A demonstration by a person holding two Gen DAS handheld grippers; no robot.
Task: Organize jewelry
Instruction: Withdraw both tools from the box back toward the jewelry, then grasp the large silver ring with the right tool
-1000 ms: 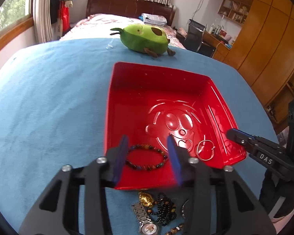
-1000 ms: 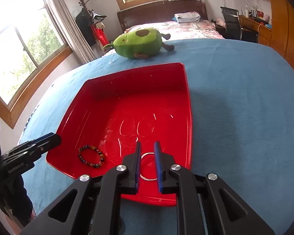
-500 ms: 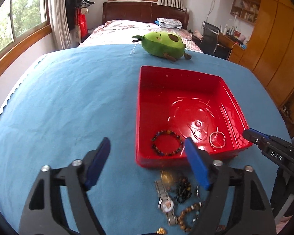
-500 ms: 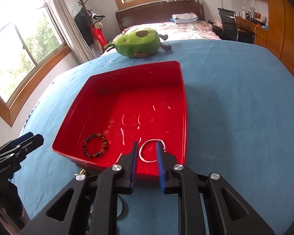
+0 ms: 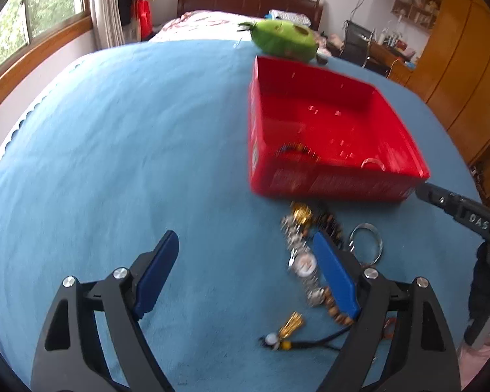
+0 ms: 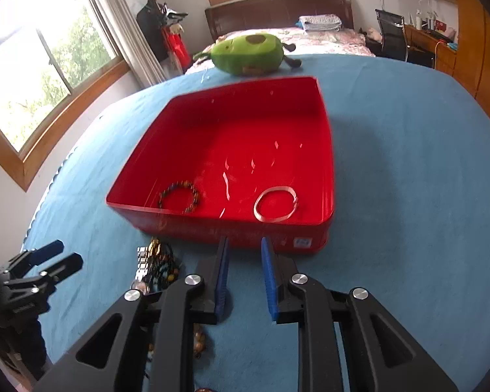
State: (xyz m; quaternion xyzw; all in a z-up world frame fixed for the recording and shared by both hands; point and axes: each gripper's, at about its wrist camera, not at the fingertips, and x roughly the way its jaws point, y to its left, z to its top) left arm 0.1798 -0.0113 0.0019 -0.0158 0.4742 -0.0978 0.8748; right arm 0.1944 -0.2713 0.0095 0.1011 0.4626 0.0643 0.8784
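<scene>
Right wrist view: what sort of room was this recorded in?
Most likely a home bedroom. A bed with a dark wooden headboard and folded bedding stands behind the blue-covered table, a desk with an office chair sits to the right, and wooden wardrobe panels line that wall.

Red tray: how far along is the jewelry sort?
Done: the red plastic tray holds two pieces, a multicoloured beaded bracelet and a plain silver bangle. In hand: nothing; the left claw is wide open and the right claw is open and empty. Left: a silver wristwatch, a second silver bangle, dark bead strands and a gold-tasselled cord lie on the blue cloth.
</scene>
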